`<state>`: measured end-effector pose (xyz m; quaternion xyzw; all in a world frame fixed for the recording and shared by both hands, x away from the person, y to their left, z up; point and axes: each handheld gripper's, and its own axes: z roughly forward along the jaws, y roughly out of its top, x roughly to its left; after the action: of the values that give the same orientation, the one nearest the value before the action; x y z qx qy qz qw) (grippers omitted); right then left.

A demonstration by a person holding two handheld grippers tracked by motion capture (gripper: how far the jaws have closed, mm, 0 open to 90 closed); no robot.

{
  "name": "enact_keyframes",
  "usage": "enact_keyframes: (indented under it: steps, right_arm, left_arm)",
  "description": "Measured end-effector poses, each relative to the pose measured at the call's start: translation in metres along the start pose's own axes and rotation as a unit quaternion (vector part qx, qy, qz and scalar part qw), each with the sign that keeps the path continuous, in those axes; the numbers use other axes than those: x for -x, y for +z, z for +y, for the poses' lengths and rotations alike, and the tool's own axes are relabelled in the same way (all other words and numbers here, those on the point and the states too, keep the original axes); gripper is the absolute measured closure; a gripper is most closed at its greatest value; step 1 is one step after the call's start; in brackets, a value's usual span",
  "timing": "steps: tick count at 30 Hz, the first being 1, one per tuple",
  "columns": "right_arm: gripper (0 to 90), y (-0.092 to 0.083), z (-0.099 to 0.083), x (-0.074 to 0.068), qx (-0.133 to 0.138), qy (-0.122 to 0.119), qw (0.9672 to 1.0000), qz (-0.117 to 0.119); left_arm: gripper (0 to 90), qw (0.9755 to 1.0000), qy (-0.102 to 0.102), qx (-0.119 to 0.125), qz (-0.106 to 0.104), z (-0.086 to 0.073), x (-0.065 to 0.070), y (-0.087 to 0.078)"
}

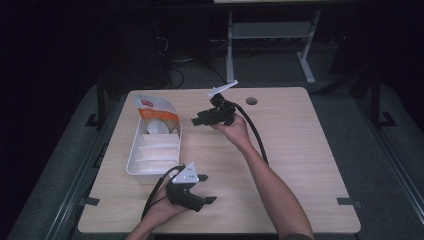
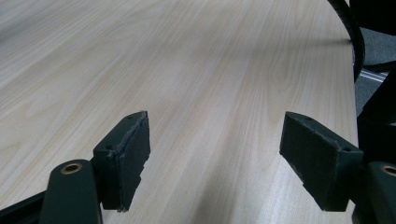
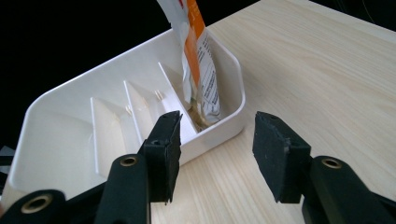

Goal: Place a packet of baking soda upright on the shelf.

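A: Where's the packet (image 1: 156, 114) sitting?

B: In the far end compartment of the white divided tray (image 1: 134, 161), on the left part of the tabletop (image 1: 290, 150). It stands tilted, with its orange-and-white top poking up past the tray's rim. In the right gripper view you can see the packet (image 3: 201, 70) leaning against the tray's end wall (image 3: 233, 74).

A: And the right gripper (image 1: 199, 120)?

B: Held above the tabletop just to the right of the packet, pointing toward it but apart from it. From its own camera, the right gripper (image 3: 217, 140) has its jaws spread with nothing between them; the tray's corner and bare wood show through the gap. The packet lies beyond the pads, a little to the left of the gap.

A: The left gripper (image 1: 207, 189)?

B: Near the front edge of the tabletop, just beside the tray's near end, pointing right. In its own view the left gripper (image 2: 215, 154) has its jaws wide apart over bare wood.
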<state>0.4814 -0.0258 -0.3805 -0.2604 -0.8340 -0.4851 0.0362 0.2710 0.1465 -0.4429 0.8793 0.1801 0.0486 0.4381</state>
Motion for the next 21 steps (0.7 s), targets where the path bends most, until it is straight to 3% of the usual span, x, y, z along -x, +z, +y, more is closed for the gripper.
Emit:
enact_keyframes:
  steps: [21]
  right_arm:
    - [43.8,-0.043,-0.013,-0.002,0.015,0.007,0.9998,-0.01]
  left_arm:
    - [23.8,1.0,-0.004,-0.003,-0.002,-0.001,-0.001,0.002]
